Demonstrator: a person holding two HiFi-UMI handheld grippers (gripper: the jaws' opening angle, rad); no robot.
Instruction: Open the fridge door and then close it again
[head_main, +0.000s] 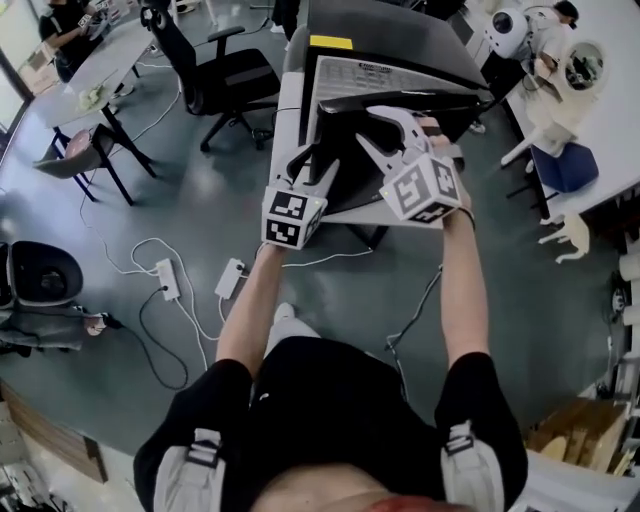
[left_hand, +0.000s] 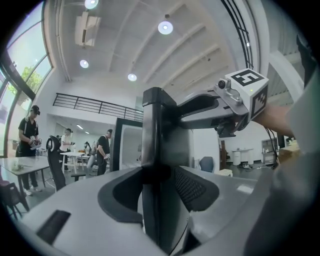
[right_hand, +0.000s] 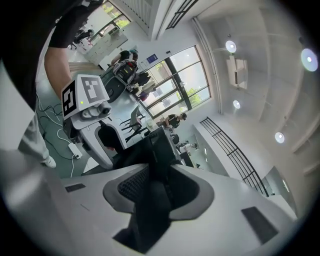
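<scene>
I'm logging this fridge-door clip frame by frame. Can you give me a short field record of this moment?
fridge: grey-topped, yellow sticker on top
fridge door: dark panel, its edge between both pairs of pads
left tongs: shut on the door edge
right tongs: shut on the door edge
floor: power strip, loose cables

Open-plan office lab, swivel chair (head_main: 228, 78), long table (head_main: 105, 62), tall windows (right_hand: 182, 82), floor power strip (head_main: 167, 278)
</scene>
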